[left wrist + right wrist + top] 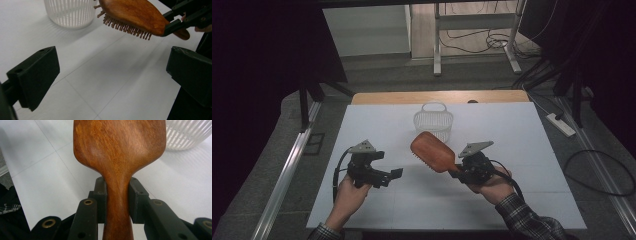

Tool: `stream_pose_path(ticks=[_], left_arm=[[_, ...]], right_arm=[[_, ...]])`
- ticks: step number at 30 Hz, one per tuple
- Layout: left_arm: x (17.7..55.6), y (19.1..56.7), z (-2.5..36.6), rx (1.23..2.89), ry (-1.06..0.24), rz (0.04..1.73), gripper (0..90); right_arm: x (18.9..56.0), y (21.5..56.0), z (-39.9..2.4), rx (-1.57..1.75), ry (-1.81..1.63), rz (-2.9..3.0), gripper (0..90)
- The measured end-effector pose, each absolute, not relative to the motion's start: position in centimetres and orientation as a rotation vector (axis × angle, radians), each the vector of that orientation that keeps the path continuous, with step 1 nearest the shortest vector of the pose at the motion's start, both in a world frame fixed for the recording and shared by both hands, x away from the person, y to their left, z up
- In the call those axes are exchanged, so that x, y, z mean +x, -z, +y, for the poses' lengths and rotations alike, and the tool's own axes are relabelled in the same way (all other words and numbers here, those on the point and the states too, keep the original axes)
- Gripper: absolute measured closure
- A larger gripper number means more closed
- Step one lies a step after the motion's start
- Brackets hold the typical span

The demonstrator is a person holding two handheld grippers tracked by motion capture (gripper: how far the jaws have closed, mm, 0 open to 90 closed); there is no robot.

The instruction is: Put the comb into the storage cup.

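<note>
A wooden hairbrush point(433, 151) hangs above the white table, its bristles facing down and left. My right gripper point(458, 172) is shut on its handle point(117, 202), both pads pressed against the narrow neck. The brush head point(120, 142) points toward a small white slatted basket point(433, 120) standing upright at the back middle of the table; the basket point(68, 12) also shows in the left gripper view. My left gripper point(392, 175) is held above the table at the left, jaws wide open with nothing between them. From there the brush point(132, 15) is seen ahead and to the right.
The white table top point(522, 150) has a wooden strip along its far edge. Metal frame legs and cables lie on the floor beyond, a power strip point(560, 124) to the right. A metal rail runs along the table's left side.
</note>
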State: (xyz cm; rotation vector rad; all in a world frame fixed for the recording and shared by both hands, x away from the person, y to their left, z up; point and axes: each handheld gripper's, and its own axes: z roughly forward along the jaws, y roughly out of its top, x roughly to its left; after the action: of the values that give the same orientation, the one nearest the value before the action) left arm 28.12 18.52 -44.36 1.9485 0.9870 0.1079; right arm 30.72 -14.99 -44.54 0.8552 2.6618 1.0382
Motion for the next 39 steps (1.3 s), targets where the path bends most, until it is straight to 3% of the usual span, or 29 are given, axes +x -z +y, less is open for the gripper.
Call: stream_pose_path(ticks=[39], left_arm=[[32.3, 44.1, 14.1, 1.840, 0.115, 0.984, 0.0]], right_arm=[[29.5, 43.4, -14.2, 0.792, -1.171, 2.600, 71.8]])
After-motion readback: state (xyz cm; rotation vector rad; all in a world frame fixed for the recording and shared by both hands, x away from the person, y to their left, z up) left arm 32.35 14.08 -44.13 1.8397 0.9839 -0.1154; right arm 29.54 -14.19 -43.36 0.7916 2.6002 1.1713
